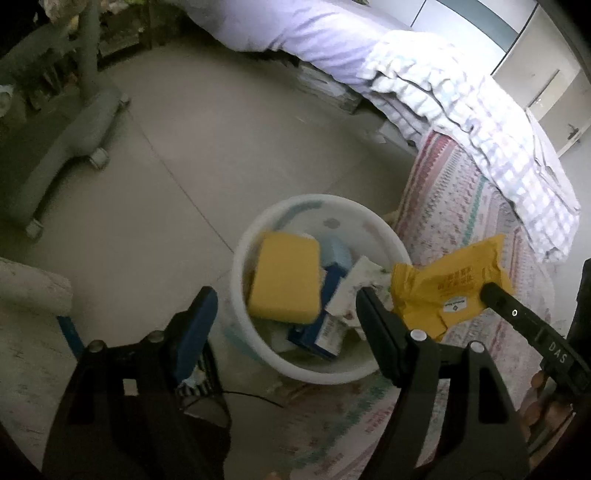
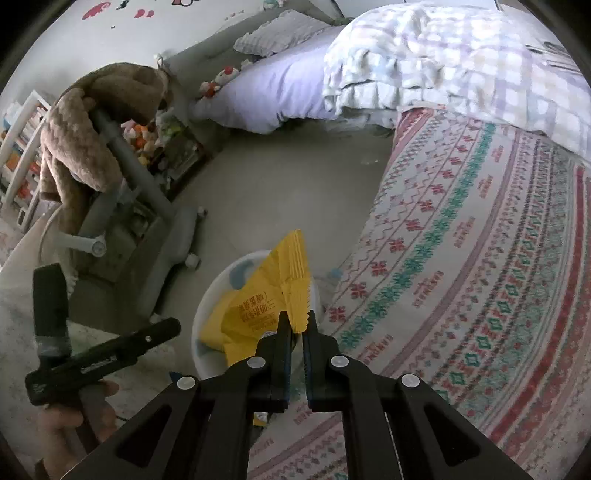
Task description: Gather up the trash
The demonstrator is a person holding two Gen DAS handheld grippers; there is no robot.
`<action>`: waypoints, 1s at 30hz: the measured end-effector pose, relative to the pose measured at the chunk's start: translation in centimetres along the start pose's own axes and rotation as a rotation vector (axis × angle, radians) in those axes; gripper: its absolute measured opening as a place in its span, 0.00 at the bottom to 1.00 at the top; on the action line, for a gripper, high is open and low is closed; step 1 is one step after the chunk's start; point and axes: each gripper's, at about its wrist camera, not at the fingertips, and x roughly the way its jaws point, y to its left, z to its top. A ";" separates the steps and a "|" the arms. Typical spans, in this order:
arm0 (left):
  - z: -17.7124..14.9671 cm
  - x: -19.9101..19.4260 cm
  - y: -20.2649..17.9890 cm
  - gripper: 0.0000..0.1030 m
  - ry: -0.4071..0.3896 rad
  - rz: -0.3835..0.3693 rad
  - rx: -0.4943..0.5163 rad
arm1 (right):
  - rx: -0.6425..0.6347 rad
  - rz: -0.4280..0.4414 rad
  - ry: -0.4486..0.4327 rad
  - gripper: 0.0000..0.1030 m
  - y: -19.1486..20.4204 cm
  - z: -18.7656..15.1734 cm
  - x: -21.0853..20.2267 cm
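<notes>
The white trash bin [image 1: 240, 280] is standing on the tiled floor [image 1: 207, 147], its right side touching the edge of the patterned rug [image 2: 480, 258]. It is holding a yellow sponge-like block [image 1: 284, 275], a dark blue carton [image 1: 317, 332], a light blue item [image 1: 338, 253] and crumpled white paper [image 1: 354, 284]. The block is leaning against the bin's left inner wall.

Open floor is lying beyond the bin toward the bed [image 1: 295, 33], whose checked blanket [image 1: 480, 122] is hanging over the rug's far edge. A grey wheeled chair base [image 1: 70, 147] is occupying the floor to the left, well apart from the bin.

The right gripper [image 2: 296, 323] is clamping a yellow snack wrapper [image 2: 273, 291] at its serrated edge, its fingers almost together. The wrapper is hanging above the bin's right rim, not yet inside it.

The left gripper [image 1: 286, 306] is hovering over the bin's near rim with its fingers [image 1: 380, 332] spread wide, gripping nothing; the bin's contents are showing between them.
</notes>
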 end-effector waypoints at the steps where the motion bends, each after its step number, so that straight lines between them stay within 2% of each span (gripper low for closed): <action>1: 0.0 0.0 0.1 0.77 -0.001 0.007 -0.001 | 0.002 0.004 0.004 0.06 0.1 0.0 0.4; 7: -0.2 0.4 0.1 0.80 0.012 0.033 0.009 | 0.026 0.023 0.004 0.11 -0.2 0.1 2.3; 9: -0.3 0.5 -0.1 0.83 0.014 0.045 0.021 | 0.033 0.025 0.007 0.23 -0.5 0.1 2.5; 11: -0.5 0.6 -0.2 0.88 0.021 0.049 0.031 | 0.059 0.020 -0.003 0.62 -0.9 0.1 2.2; 12: -0.6 0.6 -0.2 0.90 0.024 0.049 0.034 | 0.075 0.025 -0.026 0.68 -1.2 0.0 1.6; 20: -2.1 0.2 -1.8 0.94 0.023 0.052 0.104 | 0.159 0.011 -0.053 0.69 -3.8 -0.9 -1.9; 23: -3.1 -0.2 -3.1 0.94 0.016 0.058 0.162 | 0.164 -0.033 -0.060 0.69 -4.2 -1.7 -3.8; 30: -5.9 -1.8 -6.2 0.96 -0.007 0.028 0.220 | 0.150 -0.140 -0.079 0.71 -5.0 -5.1 -8.8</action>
